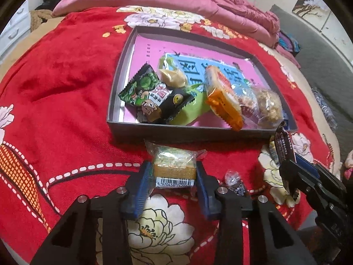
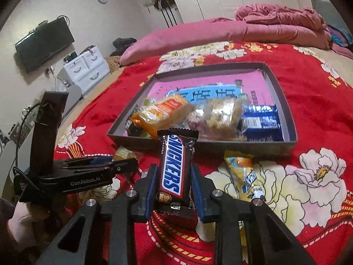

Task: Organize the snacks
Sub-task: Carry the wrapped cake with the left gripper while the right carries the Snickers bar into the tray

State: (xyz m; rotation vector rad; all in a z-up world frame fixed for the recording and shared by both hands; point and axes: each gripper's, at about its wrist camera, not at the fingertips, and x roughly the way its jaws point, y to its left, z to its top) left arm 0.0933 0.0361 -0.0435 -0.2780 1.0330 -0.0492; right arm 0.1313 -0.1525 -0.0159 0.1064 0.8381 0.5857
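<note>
Right claw (image 2: 173, 190) clamps Snickers bar (image 2: 175, 167) lower-centre, left claw (image 1: 174, 176) pinches wafer pack (image 1: 175, 162); slick wrappers could slip before reaching box (image 2: 289, 119).

The shallow box (image 1: 123, 70) has bare pink floor at its far end, toward twelve o'clock, and down its nine o'clock wall. Its near half is crowded: green packet (image 1: 145, 88), orange packet (image 1: 222, 101), clear-wrapped cake (image 1: 264, 106), blue packet (image 2: 260, 121). On the red blanket (image 1: 66, 77), a yellow packet (image 2: 245, 176) and small candy (image 1: 233, 181) lie near the box's front wall; nine o'clock is open.
</note>
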